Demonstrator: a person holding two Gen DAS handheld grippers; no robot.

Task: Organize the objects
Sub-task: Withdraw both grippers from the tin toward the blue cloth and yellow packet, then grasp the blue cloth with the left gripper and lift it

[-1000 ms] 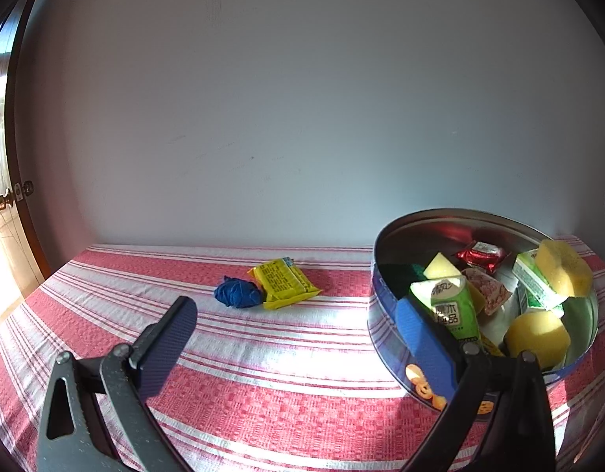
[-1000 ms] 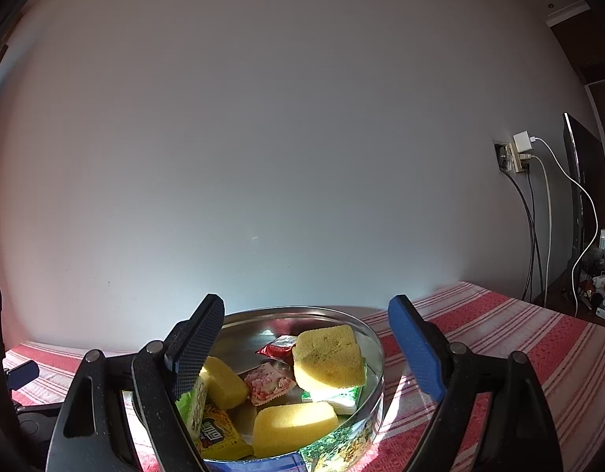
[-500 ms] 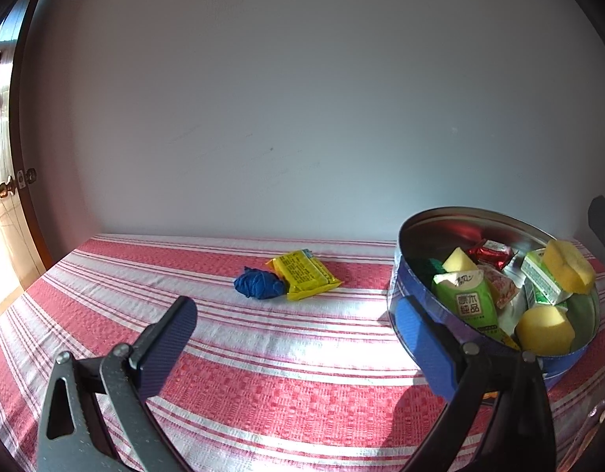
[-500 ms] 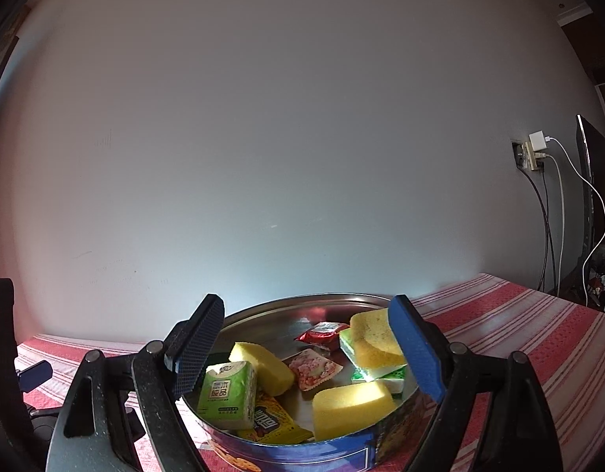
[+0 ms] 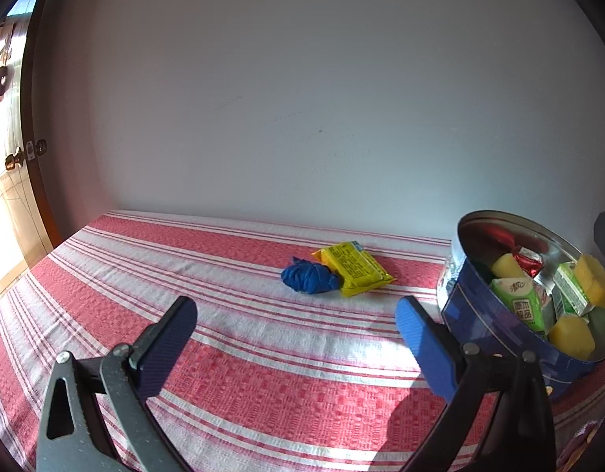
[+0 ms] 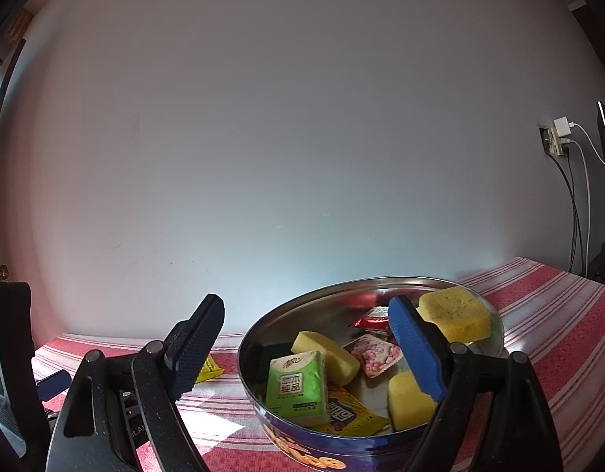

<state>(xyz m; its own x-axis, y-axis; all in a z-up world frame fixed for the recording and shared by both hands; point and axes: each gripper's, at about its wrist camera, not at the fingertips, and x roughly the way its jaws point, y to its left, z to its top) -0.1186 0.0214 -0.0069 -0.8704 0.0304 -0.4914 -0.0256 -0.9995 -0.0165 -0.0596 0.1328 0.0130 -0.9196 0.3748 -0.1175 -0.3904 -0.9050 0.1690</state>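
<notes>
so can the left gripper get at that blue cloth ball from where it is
Probably yes. The left gripper is open, and only bare striped tablecloth lies between it and the blue cloth ball. The yellow packet touches the ball's far right side, so it may get nudged.

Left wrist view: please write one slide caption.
Open left gripper faces blue cloth ball and yellow snack packet beside round tin.

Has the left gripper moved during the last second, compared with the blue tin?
Yes. The left gripper has swung left, away from the blue tin, so it now faces the blue cloth and yellow packet.
</notes>
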